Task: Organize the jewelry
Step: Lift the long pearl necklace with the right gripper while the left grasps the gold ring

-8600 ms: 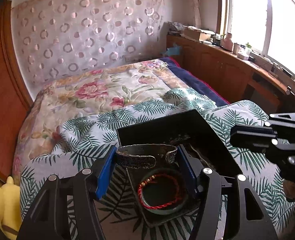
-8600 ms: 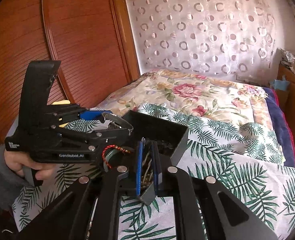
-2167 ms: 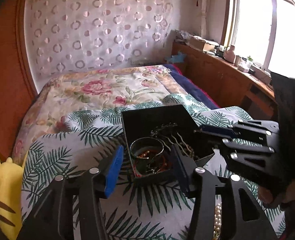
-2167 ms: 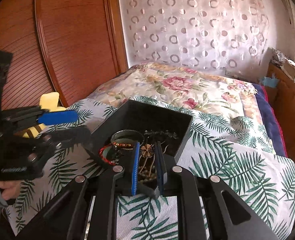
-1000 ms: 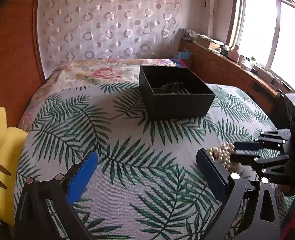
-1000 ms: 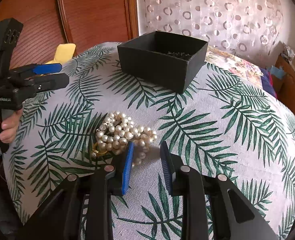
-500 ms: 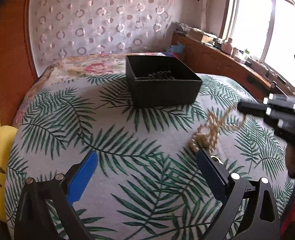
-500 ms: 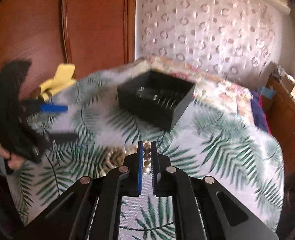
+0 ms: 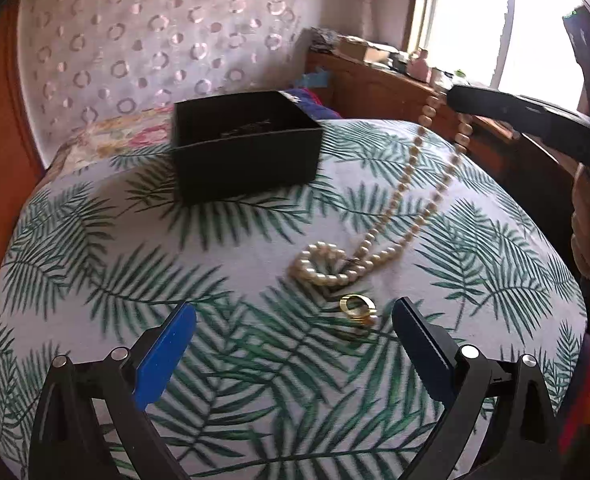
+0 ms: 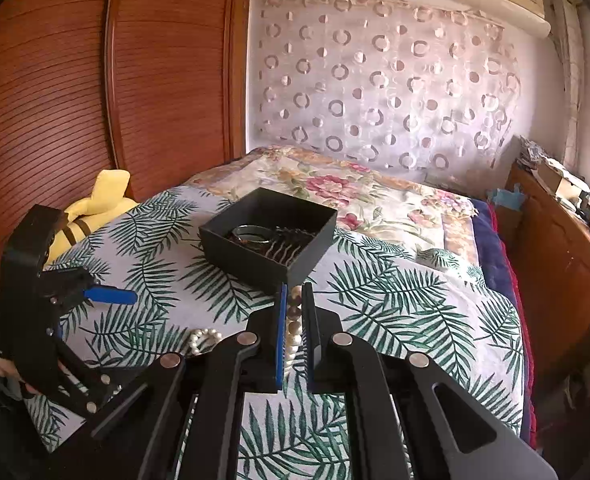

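Nearest in the left wrist view: left gripper [image 9: 293,334], blue pads spread wide apart, nothing between them, hovering low over the palm-leaf bedspread [image 9: 135,280]. Just ahead, between the two pads, a small gold clasp [image 9: 357,308] lying on the cloth. A little beyond, the lower end of the pearl necklace [image 9: 335,266] coiled on the bedspread, then two strands rising tilted to the upper right, up to the right gripper [image 9: 453,98]. Further back, black jewelry box [image 9: 245,148] standing on the bed, open on top, dark pieces only half visible inside.

From the right wrist view: right gripper [image 10: 293,334] closed tight on the pearl necklace [image 10: 293,332], a line of beads clamped between the pads and hanging down under them. To the lower left, a small loop of pearls on the cloth, next to the left gripper [image 10: 111,295]. Beyond the fingertips, black jewelry box [image 10: 269,236] with a bangle [image 10: 251,234] and a comb-like hairpin [image 10: 285,250] inside. At far left, yellow plush toy [image 10: 95,208] by the wooden wardrobe [image 10: 95,80]. At the far end, floral quilt [image 10: 335,196], then patterned curtain [image 10: 375,80].
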### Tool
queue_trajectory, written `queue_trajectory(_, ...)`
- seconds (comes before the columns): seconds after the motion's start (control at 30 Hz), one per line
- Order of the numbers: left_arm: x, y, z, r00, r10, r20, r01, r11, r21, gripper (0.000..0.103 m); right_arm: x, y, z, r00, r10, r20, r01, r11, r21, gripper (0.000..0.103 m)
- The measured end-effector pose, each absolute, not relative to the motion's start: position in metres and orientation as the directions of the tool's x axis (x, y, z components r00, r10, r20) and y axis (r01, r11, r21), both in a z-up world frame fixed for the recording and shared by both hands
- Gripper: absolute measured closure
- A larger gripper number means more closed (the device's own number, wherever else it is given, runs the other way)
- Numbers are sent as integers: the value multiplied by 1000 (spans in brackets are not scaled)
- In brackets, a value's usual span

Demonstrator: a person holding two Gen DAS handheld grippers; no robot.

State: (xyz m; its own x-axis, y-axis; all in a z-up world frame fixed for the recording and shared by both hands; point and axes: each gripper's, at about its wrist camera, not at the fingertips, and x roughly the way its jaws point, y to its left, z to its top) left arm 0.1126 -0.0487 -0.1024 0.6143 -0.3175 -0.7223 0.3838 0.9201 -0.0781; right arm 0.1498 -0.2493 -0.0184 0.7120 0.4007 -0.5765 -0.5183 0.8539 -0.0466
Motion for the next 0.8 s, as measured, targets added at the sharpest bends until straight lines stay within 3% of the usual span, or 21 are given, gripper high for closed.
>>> queue_trajectory(0.27,110,-76,-110,584,-309,-750,442,897,-26,48,150,-254,-23,708,401,-581,-515,856,-37,95)
queue_trajectory(0.4,111,-83,-116,573,-290,-767,452,892,0,58,151,-255,-24,706,402,-583,-515,856,-33,95)
queue_trajectory(0.53,110,-85,-116,573,-295,-765,466,885,8,85,151,-253,-24,707,406,-579,-520,854,-35,95)
queue_trajectory(0.8,111,-71,-99,595,-316,-739,450,893,-20,85,151,-242,-3,717,435,-545,-545,837,-48,95)
